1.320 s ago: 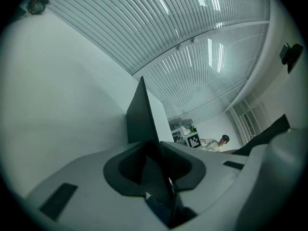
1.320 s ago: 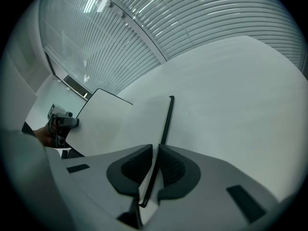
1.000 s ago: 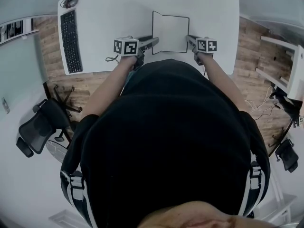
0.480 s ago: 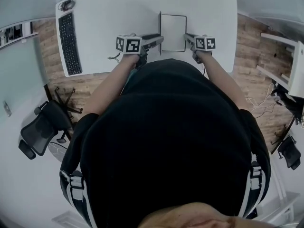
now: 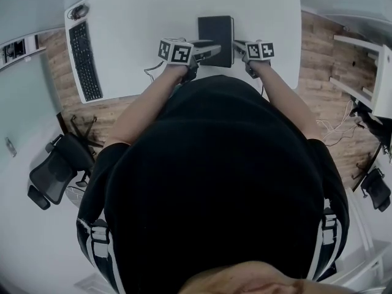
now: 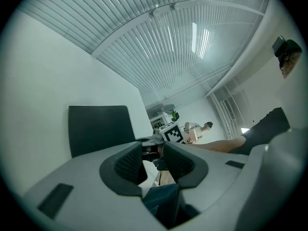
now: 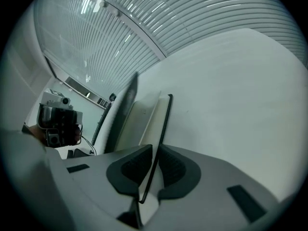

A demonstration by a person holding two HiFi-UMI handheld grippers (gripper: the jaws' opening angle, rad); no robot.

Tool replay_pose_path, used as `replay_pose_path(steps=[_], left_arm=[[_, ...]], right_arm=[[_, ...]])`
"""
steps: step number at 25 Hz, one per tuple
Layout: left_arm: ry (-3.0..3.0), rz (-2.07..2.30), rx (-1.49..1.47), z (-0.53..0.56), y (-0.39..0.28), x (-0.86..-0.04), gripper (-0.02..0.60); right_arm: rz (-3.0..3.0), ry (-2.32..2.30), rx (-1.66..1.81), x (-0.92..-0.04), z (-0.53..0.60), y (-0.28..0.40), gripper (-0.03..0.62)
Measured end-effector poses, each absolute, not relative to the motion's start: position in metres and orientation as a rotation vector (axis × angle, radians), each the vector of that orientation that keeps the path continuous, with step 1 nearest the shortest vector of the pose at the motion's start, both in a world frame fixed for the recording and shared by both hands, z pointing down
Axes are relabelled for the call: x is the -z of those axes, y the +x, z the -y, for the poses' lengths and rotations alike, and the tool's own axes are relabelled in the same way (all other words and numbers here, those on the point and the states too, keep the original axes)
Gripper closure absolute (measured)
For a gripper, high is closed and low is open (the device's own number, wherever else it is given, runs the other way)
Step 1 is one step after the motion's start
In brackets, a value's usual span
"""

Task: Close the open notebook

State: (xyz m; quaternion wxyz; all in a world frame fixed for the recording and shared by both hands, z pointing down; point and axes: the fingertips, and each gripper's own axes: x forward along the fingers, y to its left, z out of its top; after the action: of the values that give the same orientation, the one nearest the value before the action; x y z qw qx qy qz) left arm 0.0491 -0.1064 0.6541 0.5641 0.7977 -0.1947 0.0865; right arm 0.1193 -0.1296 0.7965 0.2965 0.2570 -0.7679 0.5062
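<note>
Centrally on the broad white desk (image 5: pixel 153 17) lies the black rectangular notebook (image 5: pixel 215 32), its dark cover down over the pages. Right tongs (image 7: pixel 154 167) pinch its thin black-edged side. Left tongs (image 6: pixel 153 153) stand slightly apart, empty, at its left side.

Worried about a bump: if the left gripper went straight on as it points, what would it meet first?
Likely the right gripper, straight ahead between its jaws; the notebook lies just beside that line, so depth leaves some doubt.
</note>
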Motion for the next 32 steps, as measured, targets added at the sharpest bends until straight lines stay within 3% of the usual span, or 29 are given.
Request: replay_pose_path(steps=[16, 25, 32], left_arm=[[1.862, 0.497, -0.207, 0.108, 0.043, -0.663, 0.446], [1.873, 0.500, -0.192, 0.101, 0.035, -0.657, 0.514], [1.897, 0.544, -0.220, 0.098, 0.027, -0.650, 0.531]], right_arm=[[2.036, 0.741, -1.300, -0.795, 0.130, 0.139, 0.530], [2.099, 0.798, -1.259, -0.763, 0.141, 0.154, 0.530], [2.260, 0.805, -1.213, -0.729, 0.144, 0.149, 0.530]])
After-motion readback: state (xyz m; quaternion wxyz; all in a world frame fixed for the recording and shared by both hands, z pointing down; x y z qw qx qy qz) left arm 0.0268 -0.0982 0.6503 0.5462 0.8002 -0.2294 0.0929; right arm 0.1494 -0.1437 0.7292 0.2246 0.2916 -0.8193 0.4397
